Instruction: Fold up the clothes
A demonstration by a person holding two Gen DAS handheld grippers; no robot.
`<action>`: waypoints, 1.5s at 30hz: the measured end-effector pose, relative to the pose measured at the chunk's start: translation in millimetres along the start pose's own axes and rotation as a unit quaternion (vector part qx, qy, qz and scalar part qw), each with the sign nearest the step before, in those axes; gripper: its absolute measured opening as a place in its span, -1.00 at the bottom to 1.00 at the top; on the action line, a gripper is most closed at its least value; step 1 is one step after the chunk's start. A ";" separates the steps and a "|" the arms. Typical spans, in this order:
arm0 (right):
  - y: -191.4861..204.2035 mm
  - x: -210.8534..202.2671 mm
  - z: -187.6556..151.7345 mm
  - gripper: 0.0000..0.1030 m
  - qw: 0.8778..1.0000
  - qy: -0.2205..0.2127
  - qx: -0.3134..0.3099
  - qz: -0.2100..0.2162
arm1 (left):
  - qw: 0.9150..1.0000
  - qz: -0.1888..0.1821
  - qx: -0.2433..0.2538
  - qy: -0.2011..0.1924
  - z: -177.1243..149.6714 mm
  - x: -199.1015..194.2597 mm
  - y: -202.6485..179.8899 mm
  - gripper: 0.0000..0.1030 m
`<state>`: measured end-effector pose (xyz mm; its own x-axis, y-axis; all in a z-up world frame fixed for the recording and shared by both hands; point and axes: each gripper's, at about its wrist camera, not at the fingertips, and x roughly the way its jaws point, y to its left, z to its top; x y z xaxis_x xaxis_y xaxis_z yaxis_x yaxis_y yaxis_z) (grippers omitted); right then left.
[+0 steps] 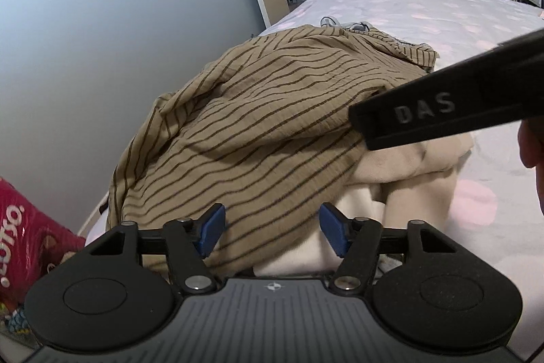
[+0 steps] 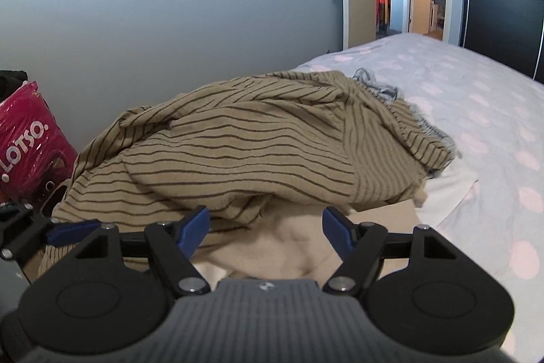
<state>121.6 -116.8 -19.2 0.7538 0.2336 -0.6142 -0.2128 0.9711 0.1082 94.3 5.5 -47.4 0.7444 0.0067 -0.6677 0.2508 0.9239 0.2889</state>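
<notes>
On the bed, near edge: one heap of clothes, unsorted, beside the grey wall.

Bed (image 2: 476, 97): one, pale cover with pink dots; far half bare of clothes.

Striped garment (image 1: 244, 125): one, tan with dark stripes, crumpled and draped over the top of the heap; no crease or fold line visible.

Cream garment (image 2: 292, 244): at least one, soft and pale, under the striped one and poking out at the near side; whether it is one piece or two cannot be told.

Grey knit piece (image 2: 377, 84): one, only an edge showing at the far side of the heap.

Left claw (image 1: 272, 227): released, blue pads apart just above the near hem of the striped garment, nothing pressed between them.

Right claw (image 2: 265, 230): released, pads spread over the cream garment where it meets the striped one, nothing gripped. Its black body crosses the right of the left wrist view.

Pink bag (image 2: 27, 138): one, printed with lettering, standing off the bed by the wall.

Progress: judged to be at the start; no folded item or tidy stack is in view.

Remaining: lift the striped garment off, spread it flat, fold it, then treat the pieces beneath likewise.
</notes>
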 end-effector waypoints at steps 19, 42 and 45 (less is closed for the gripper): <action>14.4 -65.1 13.5 -0.99 0.994 -0.069 -0.015 -0.084 | 0.993 -0.056 0.002 -0.106 21.5 -80.2 -14.8 -1.00; -89.8 -352.8 -62.7 -1.00 0.944 -0.181 0.014 -0.275 | 0.907 -0.338 0.129 -0.215 40.3 -250.9 -162.6 -1.00; -101.4 -364.7 -89.0 -0.92 0.958 -0.147 0.016 -0.247 | 0.901 -0.345 0.158 -0.212 41.5 -248.2 -183.0 -1.00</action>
<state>-187.0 -304.9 124.3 0.9014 -0.2555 -0.3495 0.2304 0.9666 -0.1126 -110.7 -181.2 93.9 0.4973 -0.7351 -0.4608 0.8573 0.4979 0.1310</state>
